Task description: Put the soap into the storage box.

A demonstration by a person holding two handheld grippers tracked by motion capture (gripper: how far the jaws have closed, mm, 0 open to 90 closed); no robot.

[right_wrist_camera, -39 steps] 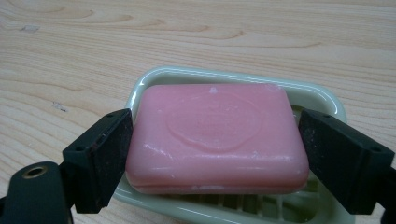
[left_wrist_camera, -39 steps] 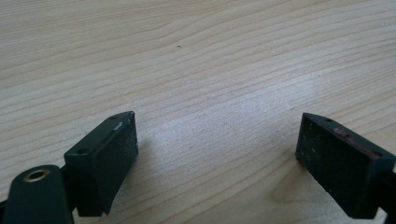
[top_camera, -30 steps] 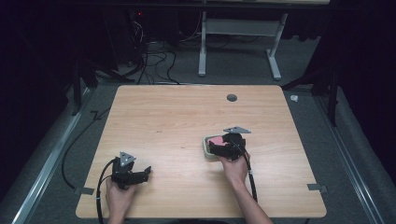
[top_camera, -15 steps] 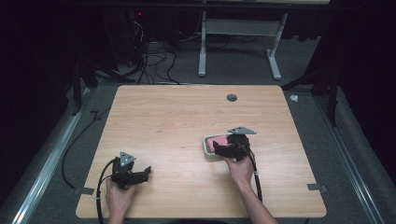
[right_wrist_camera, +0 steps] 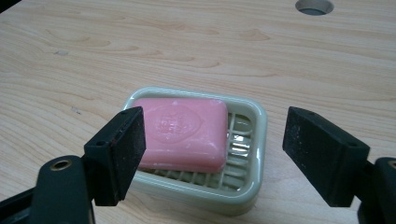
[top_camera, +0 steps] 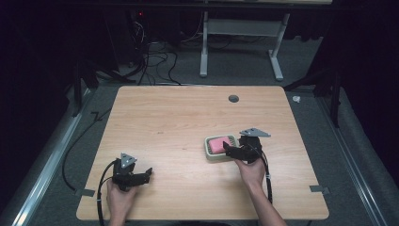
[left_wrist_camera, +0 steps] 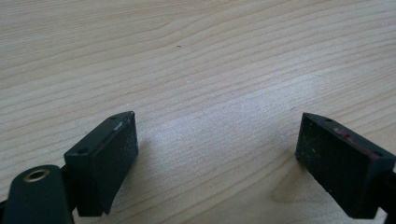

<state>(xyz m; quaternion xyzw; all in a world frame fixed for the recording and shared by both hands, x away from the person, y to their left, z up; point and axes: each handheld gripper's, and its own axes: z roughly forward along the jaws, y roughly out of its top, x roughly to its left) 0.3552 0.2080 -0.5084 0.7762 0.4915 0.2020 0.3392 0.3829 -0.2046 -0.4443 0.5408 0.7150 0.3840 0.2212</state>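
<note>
1. Two grippers are on the table (top_camera: 155,117): the right gripper (right_wrist_camera: 212,154) hovers just over a pale green soap dish (right_wrist_camera: 252,158), its jaws spread wide with nothing between them, while the left gripper (left_wrist_camera: 217,154) sits low over bare wood near the person's edge, jaws equally wide and empty
2. Judging by where the right gripper points, the step in hand is a grasp on the pink soap bar (right_wrist_camera: 182,133); it is not yet touched
3. To do it well, I would centre the jaws across the bar's shorter width, since it lies toward the left of the dish; lower the pads below the bar's rounded top edge but clear of the dish rim; and close slowly, as soap is likely slick and may squirt out
4. If the dish slides, the left gripper could steady it, though it is well apart for now
5. Contents: the dish holds one bar, resting on its slatted grid, with the right part of the grid bare and a little shiny, possibly wet
</note>
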